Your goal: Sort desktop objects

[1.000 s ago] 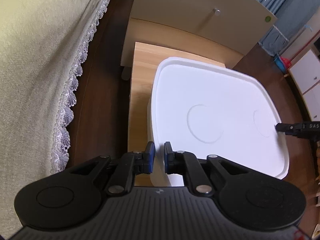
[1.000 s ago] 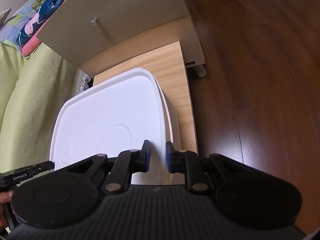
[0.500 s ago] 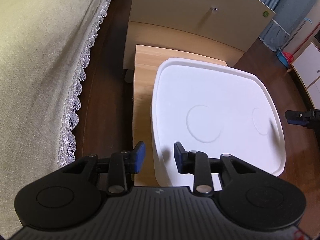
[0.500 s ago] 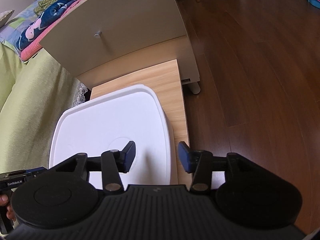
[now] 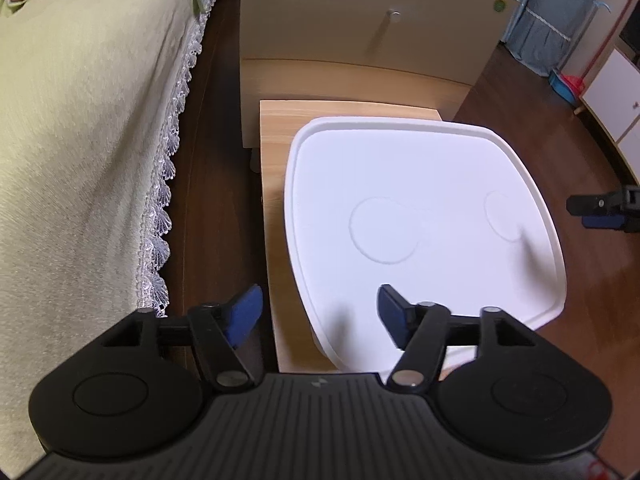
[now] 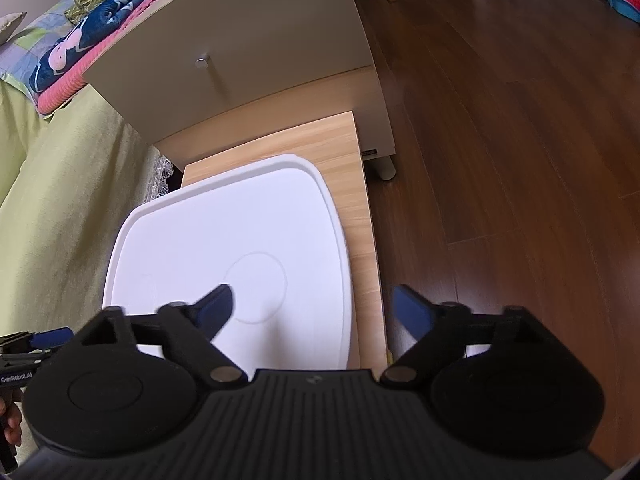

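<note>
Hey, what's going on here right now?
A person holds two grippers over a white lidded box sitting on a small wooden table beside a bed. The left gripper and right gripper are both open and hold nothing. The lid is on, and nothing else sits on it.

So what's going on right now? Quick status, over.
Left hand-held gripper open, empty. Right hand-held gripper open, empty. White lid closed on box, untouched. Nothing in the way.
</note>
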`<state>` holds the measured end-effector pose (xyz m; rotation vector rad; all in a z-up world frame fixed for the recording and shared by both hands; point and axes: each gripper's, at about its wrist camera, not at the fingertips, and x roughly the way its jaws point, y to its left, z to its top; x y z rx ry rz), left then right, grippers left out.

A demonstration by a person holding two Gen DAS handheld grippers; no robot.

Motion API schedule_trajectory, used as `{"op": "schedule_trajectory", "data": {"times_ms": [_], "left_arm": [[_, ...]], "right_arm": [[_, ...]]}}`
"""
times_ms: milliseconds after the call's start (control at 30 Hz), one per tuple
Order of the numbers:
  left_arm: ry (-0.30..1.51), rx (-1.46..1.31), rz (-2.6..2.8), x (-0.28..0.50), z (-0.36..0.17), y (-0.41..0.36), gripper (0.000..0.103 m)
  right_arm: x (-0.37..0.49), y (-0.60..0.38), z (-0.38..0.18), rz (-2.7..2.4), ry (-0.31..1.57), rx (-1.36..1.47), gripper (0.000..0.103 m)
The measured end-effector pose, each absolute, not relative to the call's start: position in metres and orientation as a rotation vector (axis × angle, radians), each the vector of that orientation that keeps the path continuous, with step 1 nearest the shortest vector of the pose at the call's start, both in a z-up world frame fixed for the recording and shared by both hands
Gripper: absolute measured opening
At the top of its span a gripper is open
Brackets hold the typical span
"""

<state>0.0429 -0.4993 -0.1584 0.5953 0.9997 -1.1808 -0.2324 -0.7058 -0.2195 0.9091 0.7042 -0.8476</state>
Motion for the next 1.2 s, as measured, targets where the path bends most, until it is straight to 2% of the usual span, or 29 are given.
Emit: {"op": "schedule_trajectory", "data": {"times_ms": [133,200,233,367,733,1200], "left_arm": [[0.975,0.606,-1.182,0.035,-0.15,-0.494,0.087],[0.953,0.609,-1.184,0.03,-0.145,-0.491,0.101],[0.939,0.611,-1.185,0.027,-0.143,-0.489,0.102],[0.905,0.614,-1.171,0.018,-0.132,-0.481,0.102],[0.823,0.659,-1.084,-0.006,-0.097,-0.452,0.103],[0.843,0.557,-1.065,-0.053,-0.064,-0.404,0.102]], "right_arm": [[-0.232,-0.698,-0.213,-0.844,0.714,0.905,0.096],[-0.232,-0.693,-0.21,-0.844,0.721,0.904,0.098],[-0.231,-0.691,-0.208,-0.845,0.726,0.904,0.099],[-0.231,-0.683,-0.199,-0.853,0.741,0.901,0.102],[-0.227,-0.643,-0.169,-0.889,0.802,0.854,0.102],[-0.225,-0.58,-0.133,-0.849,0.813,0.789,0.102]]}}
